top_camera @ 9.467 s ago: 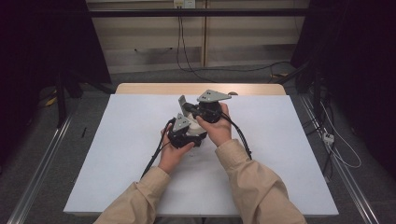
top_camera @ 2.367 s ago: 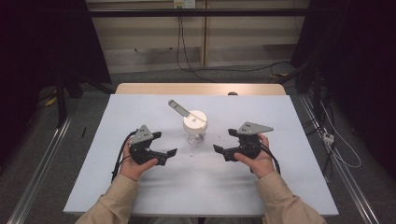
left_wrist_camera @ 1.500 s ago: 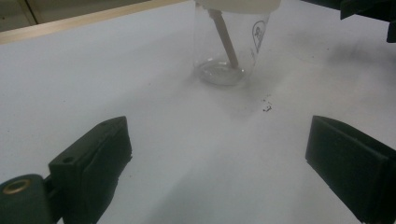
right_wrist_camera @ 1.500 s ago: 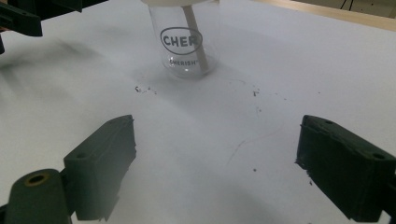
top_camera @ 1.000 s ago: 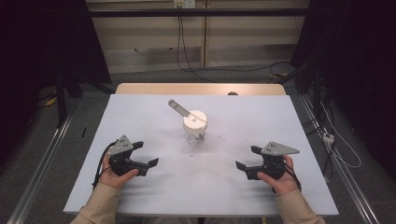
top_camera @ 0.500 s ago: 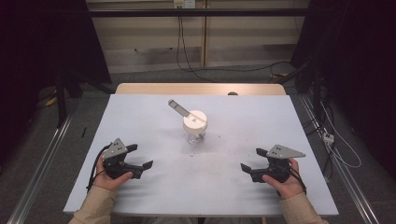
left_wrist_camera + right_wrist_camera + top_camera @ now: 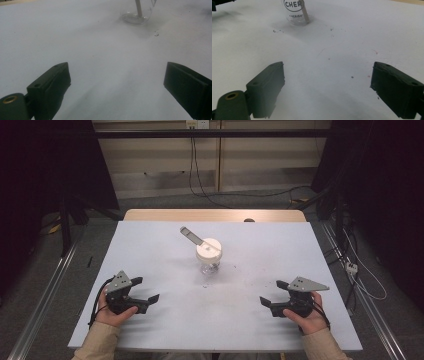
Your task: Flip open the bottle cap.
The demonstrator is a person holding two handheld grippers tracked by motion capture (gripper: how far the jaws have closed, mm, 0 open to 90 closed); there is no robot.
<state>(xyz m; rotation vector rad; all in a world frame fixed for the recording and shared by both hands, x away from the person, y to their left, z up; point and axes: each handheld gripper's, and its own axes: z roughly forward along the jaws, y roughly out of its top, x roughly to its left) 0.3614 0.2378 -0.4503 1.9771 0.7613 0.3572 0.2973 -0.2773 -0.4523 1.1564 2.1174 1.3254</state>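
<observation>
Left gripper (image 7: 142, 300) and right gripper (image 7: 274, 301) rest at near worktop (image 7: 150, 245) corners, jaws spread, empty; clear lidded cup (image 7: 209, 254) with stick stands apart at centre, likely finished.

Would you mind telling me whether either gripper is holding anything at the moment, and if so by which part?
Nothing is held. The left gripper and the right gripper both stand open over the bare table, well apart from the clear cup.
</observation>
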